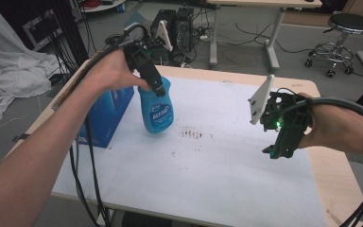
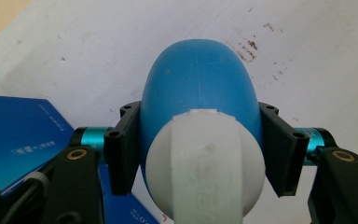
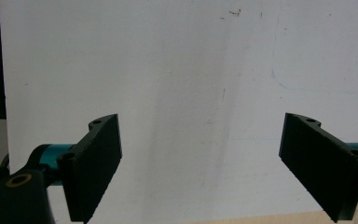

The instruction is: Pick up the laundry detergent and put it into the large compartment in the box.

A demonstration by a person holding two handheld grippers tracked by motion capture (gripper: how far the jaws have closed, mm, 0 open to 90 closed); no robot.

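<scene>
Your left gripper (image 1: 157, 87) is pinching the blue bottle (image 1: 156, 108) just under its white cap (image 2: 205, 163) — in the left gripper view the two black jaws press flat against opposite sides of the neck, with the rounded blue body swelling away beyond them. The bottle hangs below the gripper, long axis close to upright with the cap uppermost, over the white sheet (image 1: 208, 161) near the table's back-left part. Whether its base touches the sheet or rides just above it, the high view does not settle.

Just beside it, on your left, lies the dark blue box (image 1: 105, 113) — close enough that a swing that way would brush it.

Your right gripper (image 1: 278, 147) is spread wide with nothing between the jaws, hovering over bare sheet on the right side, well apart from the bottle. The small brown stains (image 1: 191, 134) lie between the two grippers.

So the relation that matters: the bottle sits to the left of your free gripper, standing tall, body exposed below the left jaws. If the right gripper is to join, I judge it should come in sideways, low on the body.
</scene>
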